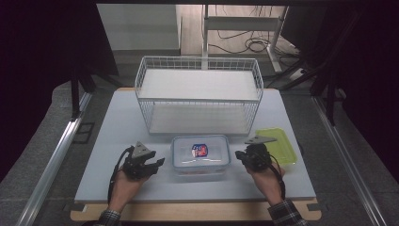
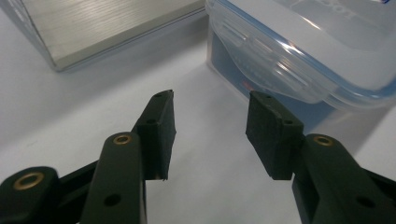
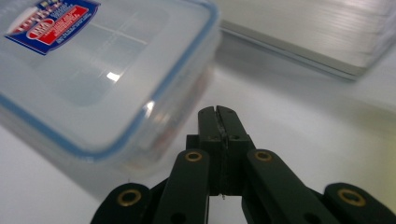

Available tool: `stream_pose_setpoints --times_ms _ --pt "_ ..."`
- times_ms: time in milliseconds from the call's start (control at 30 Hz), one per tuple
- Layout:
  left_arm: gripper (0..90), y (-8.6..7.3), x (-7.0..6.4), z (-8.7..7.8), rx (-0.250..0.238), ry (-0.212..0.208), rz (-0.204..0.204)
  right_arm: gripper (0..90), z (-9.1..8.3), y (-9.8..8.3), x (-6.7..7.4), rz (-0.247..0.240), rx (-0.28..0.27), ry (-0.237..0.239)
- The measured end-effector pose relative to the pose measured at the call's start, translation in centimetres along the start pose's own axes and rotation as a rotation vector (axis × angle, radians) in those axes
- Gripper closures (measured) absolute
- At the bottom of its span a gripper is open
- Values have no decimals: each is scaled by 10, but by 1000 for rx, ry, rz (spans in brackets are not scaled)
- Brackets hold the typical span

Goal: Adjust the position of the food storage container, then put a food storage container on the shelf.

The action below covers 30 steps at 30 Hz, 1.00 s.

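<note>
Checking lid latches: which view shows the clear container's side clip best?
Left gripper view: the side clip of the clear container is close and sharp. High view shows the whole container, clips tiny. Right gripper view shows its lid and label.

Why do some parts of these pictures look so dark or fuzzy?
High view: the room's edges are nearly black, light falls on the table. Left gripper view: the box's clasp glares and blurs. Right gripper view: the lidded box has a bright glint, and the shelf board behind is soft.

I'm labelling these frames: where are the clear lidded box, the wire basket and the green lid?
clear lidded box (image 1: 207, 141): high view, bare lid top.
wire basket (image 1: 197, 63): high view, back rim.
green lid (image 1: 282, 141): high view, flat middle.
</note>
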<state>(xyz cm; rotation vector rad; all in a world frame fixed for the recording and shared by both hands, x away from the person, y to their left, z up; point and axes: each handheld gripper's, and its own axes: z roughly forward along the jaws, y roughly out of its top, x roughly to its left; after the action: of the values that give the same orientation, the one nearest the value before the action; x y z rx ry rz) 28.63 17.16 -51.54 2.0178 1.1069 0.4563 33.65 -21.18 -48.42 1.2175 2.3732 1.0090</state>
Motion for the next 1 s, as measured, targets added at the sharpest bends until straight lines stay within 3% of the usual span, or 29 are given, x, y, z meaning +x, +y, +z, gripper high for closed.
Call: stream_pose_setpoints --times_ms 33,167,233,300,467,600,633,667,733,900,1000 --pt "519 0 0 0 3 -1 3 892 5 1 3 1 3 29" --pt "513 -1 -1 -1 4 -3 8 893 3 -1 9 -14 -5 13" --pt "506 -2 0 -3 1 -6 -1 893 -2 -2 10 2 -24 42" --pt "497 -3 1 -4 1 2 -5 893 -3 -4 12 -8 -29 39" --pt "482 -5 3 -4 15 6 -2 879 -7 -8 7 20 -48 63" --pt "423 -7 6 -6 27 12 -7 704 -15 -9 0 30 -78 45" --pt "383 -8 7 -7 27 14 -11 615 -17 -10 -4 31 -78 40" --pt "383 -8 7 -8 24 12 -15 615 -17 -10 -4 31 -78 40" --pt "313 -9 9 -10 25 13 -32 533 -18 -11 -6 30 -79 34" --pt "193 -10 14 -11 -2 -18 -47 371 -19 -9 -8 17 -91 55" --pt "135 -9 13 -10 -3 -27 -35 283 -18 -7 -9 20 -95 87"
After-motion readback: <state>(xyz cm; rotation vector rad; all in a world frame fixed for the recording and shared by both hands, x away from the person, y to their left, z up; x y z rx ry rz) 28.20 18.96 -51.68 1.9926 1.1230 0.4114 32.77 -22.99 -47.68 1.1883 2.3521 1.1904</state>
